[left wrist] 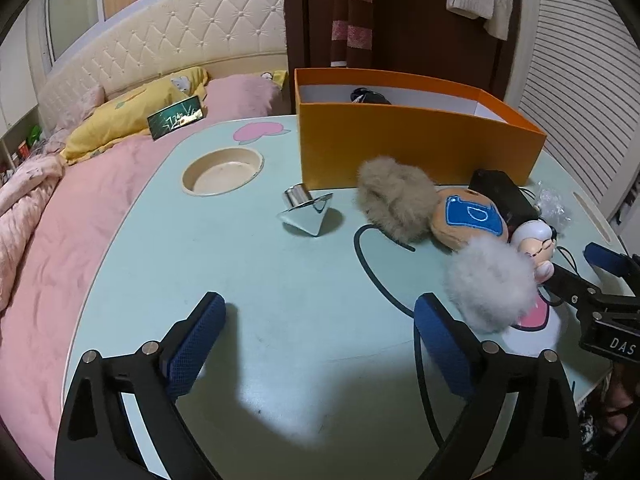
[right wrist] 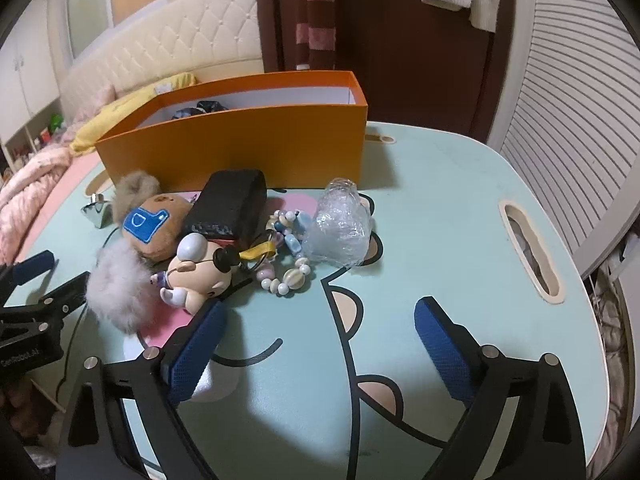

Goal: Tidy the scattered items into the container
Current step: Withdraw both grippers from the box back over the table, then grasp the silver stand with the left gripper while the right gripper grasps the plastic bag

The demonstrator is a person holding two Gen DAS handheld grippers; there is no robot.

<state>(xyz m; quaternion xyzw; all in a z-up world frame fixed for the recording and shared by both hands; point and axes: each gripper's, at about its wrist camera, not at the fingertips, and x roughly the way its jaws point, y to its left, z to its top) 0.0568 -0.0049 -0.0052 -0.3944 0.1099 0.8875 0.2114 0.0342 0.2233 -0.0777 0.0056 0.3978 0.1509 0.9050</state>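
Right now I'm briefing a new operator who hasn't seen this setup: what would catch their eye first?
The orange box at the back of the mint table stands out first, with something dark already inside. In front of it lies a heap of small things: a white pompom, a big-headed figurine, a bead bracelet. Apart, to the left, lies a shiny metal cone.

The tall wall of the orange box [left wrist: 420, 148] hides most of the dark thing [left wrist: 368, 96] inside it, so what it is cannot be told. The black case [left wrist: 500, 192] sits partly behind the brown plush [left wrist: 468, 216]. The picture's edge cuts off the right tool [left wrist: 600, 280].
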